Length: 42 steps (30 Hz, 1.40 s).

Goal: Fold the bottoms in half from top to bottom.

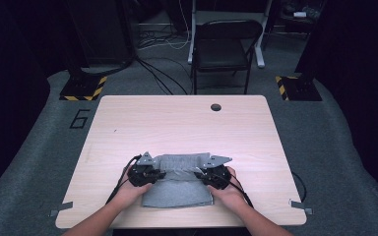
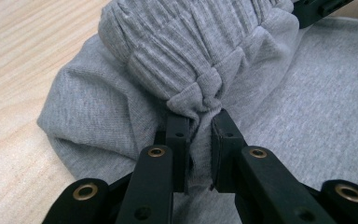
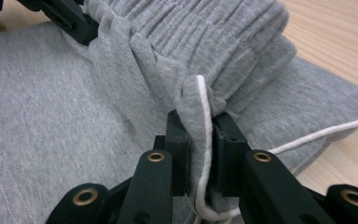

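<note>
A grey knit garment with a ribbed elastic waistband lies near the front edge of the wooden table. The waistband is lifted and folded back over the rest of the cloth. My left gripper is shut on the bunched left end of the waistband, and the cloth is pinched between its jaws. My right gripper is shut on the right end, with a white drawstring caught in the same pinch. A hand holds each gripper from below.
A dark cable hole sits near the table's far edge. Behind the table stands a black folding chair, with cables on the grey floor around it. Bare wood surrounds the garment to the left, right and far side.
</note>
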Each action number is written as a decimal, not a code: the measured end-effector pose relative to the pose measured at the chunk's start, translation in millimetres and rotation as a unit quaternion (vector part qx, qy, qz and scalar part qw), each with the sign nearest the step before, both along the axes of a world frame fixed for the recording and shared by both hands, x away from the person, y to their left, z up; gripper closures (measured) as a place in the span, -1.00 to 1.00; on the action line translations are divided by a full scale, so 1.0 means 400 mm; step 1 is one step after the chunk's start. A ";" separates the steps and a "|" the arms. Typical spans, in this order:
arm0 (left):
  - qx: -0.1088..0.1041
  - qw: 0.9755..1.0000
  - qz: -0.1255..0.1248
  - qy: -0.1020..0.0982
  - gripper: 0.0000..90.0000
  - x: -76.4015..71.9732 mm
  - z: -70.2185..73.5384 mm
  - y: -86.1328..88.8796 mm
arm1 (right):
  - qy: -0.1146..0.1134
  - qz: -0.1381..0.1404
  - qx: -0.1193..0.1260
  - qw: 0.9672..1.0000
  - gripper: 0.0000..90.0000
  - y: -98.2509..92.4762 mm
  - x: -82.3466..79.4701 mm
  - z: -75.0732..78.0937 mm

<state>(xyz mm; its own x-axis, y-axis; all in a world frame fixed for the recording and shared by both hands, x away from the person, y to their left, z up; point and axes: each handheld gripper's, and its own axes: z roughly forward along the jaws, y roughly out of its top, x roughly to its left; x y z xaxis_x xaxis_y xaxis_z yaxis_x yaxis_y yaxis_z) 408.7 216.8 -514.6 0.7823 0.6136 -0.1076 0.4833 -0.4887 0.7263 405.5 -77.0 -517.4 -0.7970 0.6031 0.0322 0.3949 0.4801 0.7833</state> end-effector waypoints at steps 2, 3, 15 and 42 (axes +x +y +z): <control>0.002 1.000 0.001 0.001 0.78 -0.001 0.001 -0.001 | 0.003 -0.001 0.003 1.000 0.73 -0.001 0.000 -0.001; 0.003 1.000 0.002 0.001 0.78 0.000 0.001 0.000 | 0.005 -0.003 0.003 1.000 0.70 0.000 0.000 0.000; 0.002 1.000 0.004 0.002 0.68 -0.003 0.002 -0.005 | 0.005 -0.018 0.024 1.000 0.11 -0.009 -0.009 0.079; -0.029 0.999 0.023 -0.001 0.22 -0.008 0.046 0.013 | -0.007 0.041 0.008 0.999 0.16 0.066 0.058 0.129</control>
